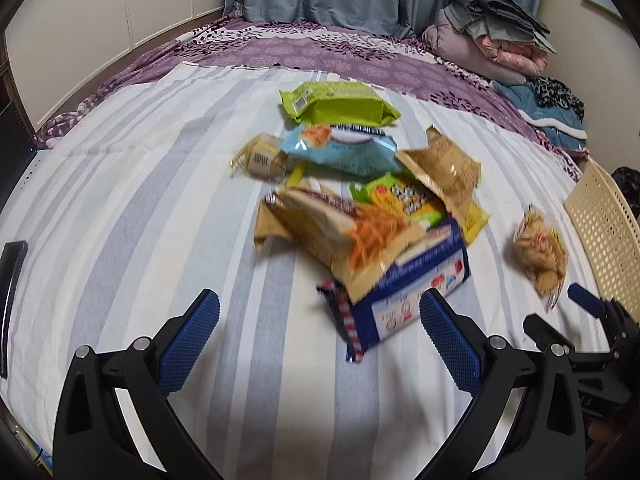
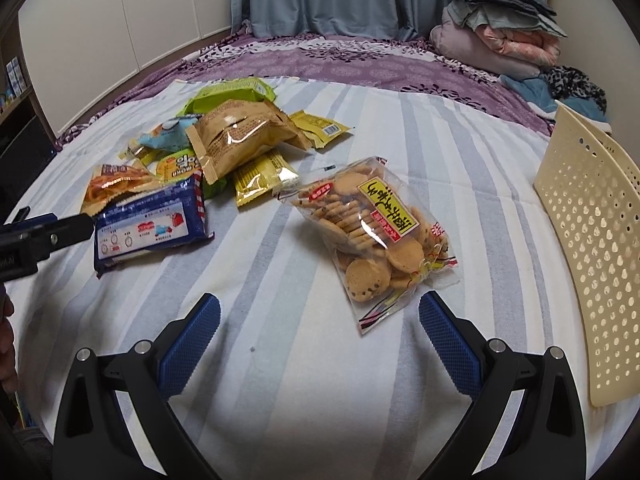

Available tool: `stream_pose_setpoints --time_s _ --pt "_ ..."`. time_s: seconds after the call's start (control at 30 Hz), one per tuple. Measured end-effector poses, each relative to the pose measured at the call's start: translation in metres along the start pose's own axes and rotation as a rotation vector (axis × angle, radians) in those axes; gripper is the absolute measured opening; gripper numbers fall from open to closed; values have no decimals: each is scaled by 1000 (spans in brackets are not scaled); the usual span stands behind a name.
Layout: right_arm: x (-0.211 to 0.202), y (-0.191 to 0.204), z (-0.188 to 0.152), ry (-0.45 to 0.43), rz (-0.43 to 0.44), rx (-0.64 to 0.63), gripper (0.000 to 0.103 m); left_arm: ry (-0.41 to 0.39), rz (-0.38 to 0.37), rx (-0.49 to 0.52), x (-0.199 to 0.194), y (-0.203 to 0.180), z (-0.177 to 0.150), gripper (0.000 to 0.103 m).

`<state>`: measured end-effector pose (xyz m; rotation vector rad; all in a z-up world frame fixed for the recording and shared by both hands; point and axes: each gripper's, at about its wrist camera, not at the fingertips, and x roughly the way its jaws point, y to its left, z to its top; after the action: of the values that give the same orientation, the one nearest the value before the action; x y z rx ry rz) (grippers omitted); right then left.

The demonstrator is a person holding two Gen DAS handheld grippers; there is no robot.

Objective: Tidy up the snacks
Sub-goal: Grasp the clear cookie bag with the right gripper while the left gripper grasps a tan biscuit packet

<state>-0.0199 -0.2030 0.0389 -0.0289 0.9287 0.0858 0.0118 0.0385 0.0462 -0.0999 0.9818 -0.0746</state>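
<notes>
A heap of snack packets lies on the striped sheet: a lime-green bag (image 1: 340,103), a light blue bag (image 1: 344,152), a brown bag (image 1: 444,168) and a blue box-like pack (image 1: 408,300) nearest me. My left gripper (image 1: 318,336) is open just short of that blue pack (image 2: 148,228). A clear bag of small cookies (image 2: 376,232) lies apart to the right, also seen as the cookie bag (image 1: 540,254). My right gripper (image 2: 320,336) is open right before it, with nothing between its fingers. The left gripper's tip (image 2: 52,232) shows at the left edge.
A cream perforated basket (image 2: 592,248) stands at the right, its wall also visible as basket (image 1: 604,232). Folded blankets (image 2: 500,32) pile at the back right on the purple bedspread (image 2: 340,60). A dark flat device (image 1: 10,280) lies at the left edge.
</notes>
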Motion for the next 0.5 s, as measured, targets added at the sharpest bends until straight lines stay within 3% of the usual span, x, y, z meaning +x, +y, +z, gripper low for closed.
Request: stream_pose_setpoints --time_s 0.2,0.5 --pt "-6 -12 7 -25 -5 42 98 -3 -24 -44 11 0 29 101" --pt "-2 -20 11 -19 -25 71 98 81 -18 -124 53 3 41 101"
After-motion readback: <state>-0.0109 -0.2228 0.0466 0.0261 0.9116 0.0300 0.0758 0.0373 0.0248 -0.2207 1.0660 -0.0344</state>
